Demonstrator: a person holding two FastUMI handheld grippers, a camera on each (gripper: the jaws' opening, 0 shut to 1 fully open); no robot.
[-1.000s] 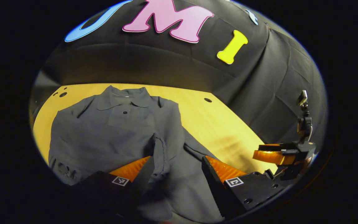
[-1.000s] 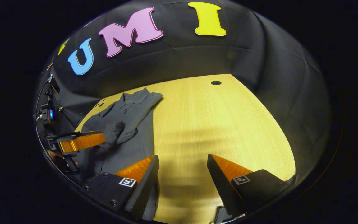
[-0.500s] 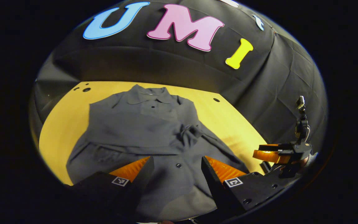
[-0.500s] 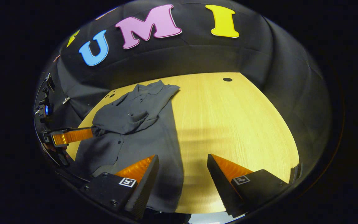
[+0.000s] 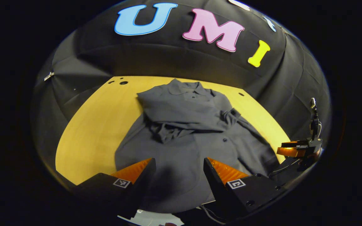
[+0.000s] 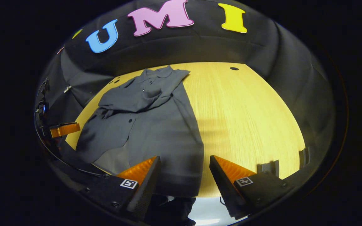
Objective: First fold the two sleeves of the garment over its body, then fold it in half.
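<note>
The grey collared shirt (image 5: pixel 187 138) lies flat on the wooden surface (image 5: pixel 93 125), collar toward the booth wall. Both sleeves (image 5: pixel 184 117) now lie crossed over its chest; a second ago the left gripper (image 5: pixel 178 171) was still carrying one sleeve there. That gripper has since drawn back to the hem, jaws spread and empty. The right gripper (image 6: pixel 184 171) hovers at the hem's other corner, jaws likewise spread. The sleeve step looks finished; folding in half remains.
</note>
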